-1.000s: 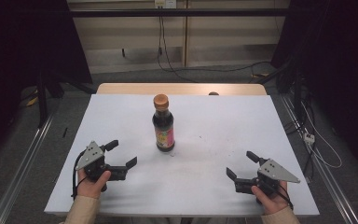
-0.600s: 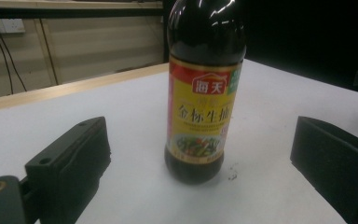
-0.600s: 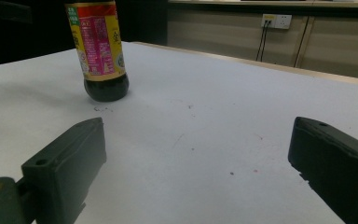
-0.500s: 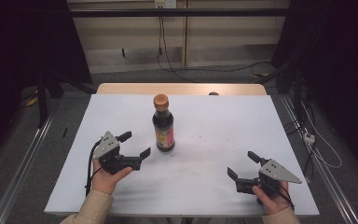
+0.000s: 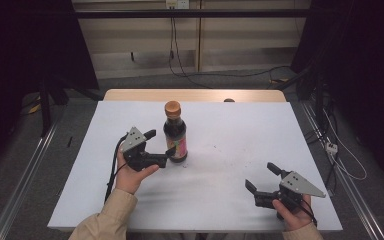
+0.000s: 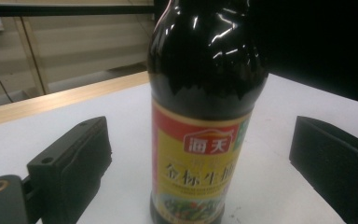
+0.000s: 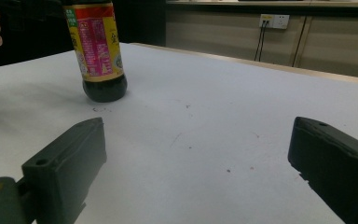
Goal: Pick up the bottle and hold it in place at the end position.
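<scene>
**My left tongs flank the sauce bottle, my right tongs wait low right**

At centre left of the high view, my left hand [image 5: 130, 172] comes up from the bottom edge in a tan sleeve, palm wrapped under the left gripper [image 5: 161, 146], which lies roughly level and points toward the right of the frame. Its jaws have just been narrowing a little, and they stand apart with the bottle [image 5: 175, 132] between them. In the left gripper view the bottle [image 6: 203, 116] fills the middle, and white tabletop shows on each side between the glass and the two black jaws, so the pads are not pressing on it.

The bottle stands upright on the white table [image 5: 230, 130], a little left of the frame's centre. It has an orange-brown cap, holds a dark, near-black liquid up into the shoulder, and wears a red and yellow label with Chinese characters.

At lower right of the high view, my right hand [image 5: 292, 215] grips the right gripper [image 5: 261, 176], which points toward upper left with its jaws wide apart and nothing between them. It sits well apart from the bottle. In the right gripper view the bottle [image 7: 98, 51] stands at upper left, beyond the bare white surface between the jaws.
</scene>
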A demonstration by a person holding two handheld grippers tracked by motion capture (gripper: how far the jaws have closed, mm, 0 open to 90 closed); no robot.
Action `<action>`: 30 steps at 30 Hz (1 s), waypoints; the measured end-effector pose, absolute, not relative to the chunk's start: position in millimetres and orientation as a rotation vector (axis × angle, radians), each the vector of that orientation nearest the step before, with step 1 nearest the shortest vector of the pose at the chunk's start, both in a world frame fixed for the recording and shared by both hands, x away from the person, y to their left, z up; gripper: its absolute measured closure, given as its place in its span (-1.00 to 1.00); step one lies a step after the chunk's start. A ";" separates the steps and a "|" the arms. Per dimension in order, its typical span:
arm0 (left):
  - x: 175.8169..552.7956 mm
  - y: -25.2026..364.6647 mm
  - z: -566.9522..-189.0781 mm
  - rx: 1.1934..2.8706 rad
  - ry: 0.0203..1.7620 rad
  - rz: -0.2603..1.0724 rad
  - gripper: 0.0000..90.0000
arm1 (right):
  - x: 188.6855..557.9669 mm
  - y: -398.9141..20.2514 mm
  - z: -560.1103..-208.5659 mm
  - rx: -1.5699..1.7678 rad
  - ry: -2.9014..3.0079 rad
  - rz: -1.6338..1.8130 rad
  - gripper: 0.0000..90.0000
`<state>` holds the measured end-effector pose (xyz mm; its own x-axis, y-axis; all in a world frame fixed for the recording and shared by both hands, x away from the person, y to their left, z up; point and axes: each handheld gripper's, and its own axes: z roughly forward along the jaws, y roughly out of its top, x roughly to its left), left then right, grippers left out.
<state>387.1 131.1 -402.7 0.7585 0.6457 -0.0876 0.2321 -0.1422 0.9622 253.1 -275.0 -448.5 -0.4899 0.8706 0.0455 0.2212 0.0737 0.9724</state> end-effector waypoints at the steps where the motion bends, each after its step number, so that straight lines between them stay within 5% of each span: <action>1: 388.8 129.5 -402.8 1.715 0.695 0.414 -0.89 | 252.9 -275.2 -448.6 1.083 1.780 1.447 -0.93; 30: 414.4 98.0 -404.1 1.735 0.656 0.421 -0.72 | 252.4 -277.2 -448.9 1.086 1.779 1.456 -0.92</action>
<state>414.4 98.0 -404.1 0.7774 0.6263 -0.0584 0.2073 -0.1674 0.9638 252.4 -277.2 -448.9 -0.4927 0.8686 0.0524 0.2229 0.0678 0.9725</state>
